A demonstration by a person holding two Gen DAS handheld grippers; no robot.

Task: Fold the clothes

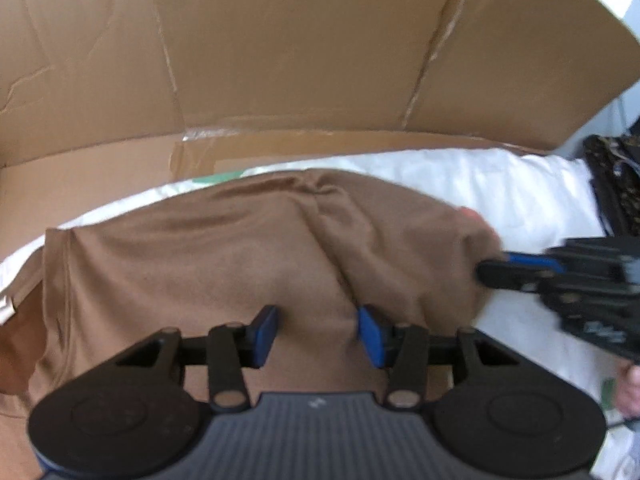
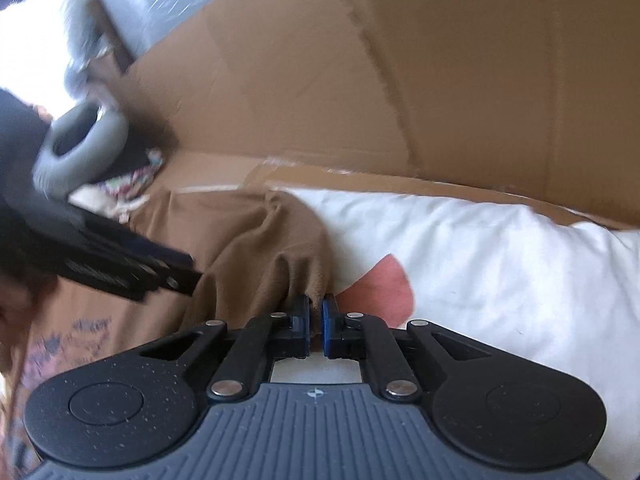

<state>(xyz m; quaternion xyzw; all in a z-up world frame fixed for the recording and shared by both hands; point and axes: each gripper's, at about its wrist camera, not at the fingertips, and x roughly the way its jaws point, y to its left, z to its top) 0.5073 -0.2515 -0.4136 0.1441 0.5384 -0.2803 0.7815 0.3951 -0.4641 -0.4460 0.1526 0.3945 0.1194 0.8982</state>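
A brown T-shirt [image 1: 224, 248] lies on a white sheet [image 1: 500, 196], partly folded and bunched toward its right side. My left gripper [image 1: 316, 330] is open, its blue pads low over the shirt's near part with cloth between them. My right gripper [image 2: 316, 316] is shut on the shirt's bunched edge [image 2: 296, 272]; in the left wrist view it comes in from the right [image 1: 494, 268] at the shirt's right edge. The shirt's printed part [image 2: 72, 344] shows at the lower left of the right wrist view. The left gripper [image 2: 176, 276] shows there too, blurred.
A large cardboard wall [image 1: 300, 48] stands behind the bed. A pink patch [image 2: 384, 288] lies on the sheet just past my right gripper. A grey ring-shaped object [image 2: 80, 144] and patterned cloth [image 2: 132, 184] lie at the far left. A dark patterned item [image 1: 616, 184] sits at the right.
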